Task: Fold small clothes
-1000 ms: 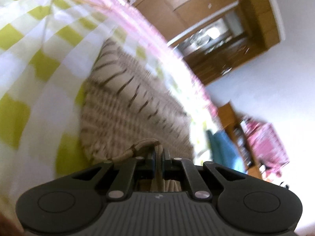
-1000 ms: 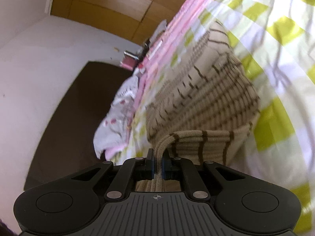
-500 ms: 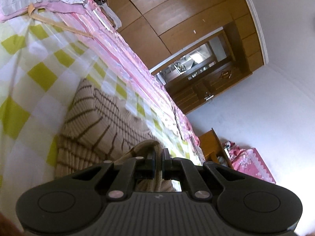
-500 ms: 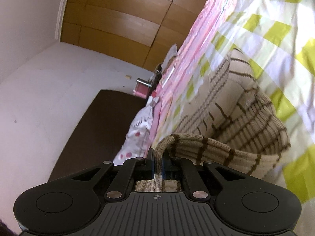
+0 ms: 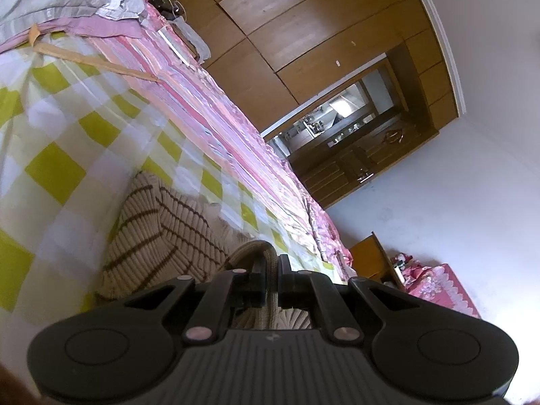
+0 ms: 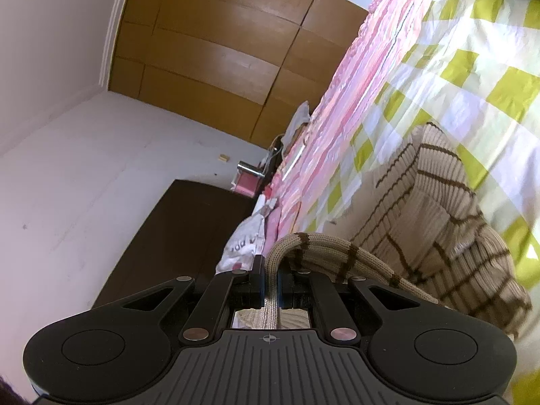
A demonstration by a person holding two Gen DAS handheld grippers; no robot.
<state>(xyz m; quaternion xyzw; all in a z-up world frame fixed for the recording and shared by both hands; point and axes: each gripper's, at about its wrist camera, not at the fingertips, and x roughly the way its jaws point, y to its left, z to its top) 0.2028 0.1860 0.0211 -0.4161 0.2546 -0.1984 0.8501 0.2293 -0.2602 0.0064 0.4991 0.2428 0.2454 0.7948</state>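
Both grippers are pinching knit fabric. The left gripper (image 5: 272, 276) is clamping a rolled edge of the beige striped sweater (image 5: 158, 236), and the right gripper (image 6: 270, 281) is squeezing another edge of that sweater (image 6: 438, 222) between its blue-lined fingers. The fold looks midway: the held edge is lifting clear while the body is bunching in a heap on the green-checked bedsheet (image 5: 67, 135) just ahead of the fingers, so laying it over and flattening are still to come. Farther off, a pink striped blanket (image 5: 209, 118) is running toward the wooden wardrobe (image 5: 303, 33).
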